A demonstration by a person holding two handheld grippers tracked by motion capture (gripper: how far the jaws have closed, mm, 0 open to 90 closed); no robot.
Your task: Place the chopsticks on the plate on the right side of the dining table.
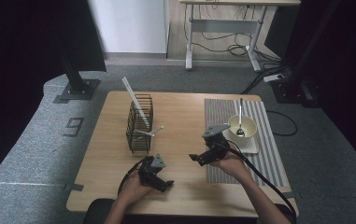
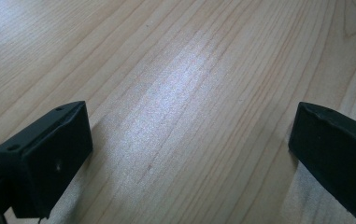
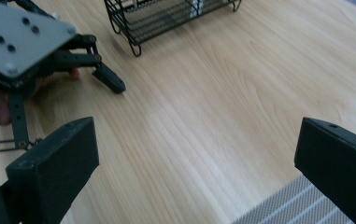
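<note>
Resting low over the bare table (image 1: 180, 116), the left gripper (image 1: 162, 185) gapes empty, just in front of the wire basket (image 1: 139, 125). Further right, the right gripper (image 1: 195, 158) is spread wide, holding nothing, near the bowl (image 1: 242, 127).

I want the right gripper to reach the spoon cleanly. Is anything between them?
Nothing visible blocks it. The right gripper, jaws open, hovers just left of the bowl, where the spoon rests with its handle sticking up.
</note>
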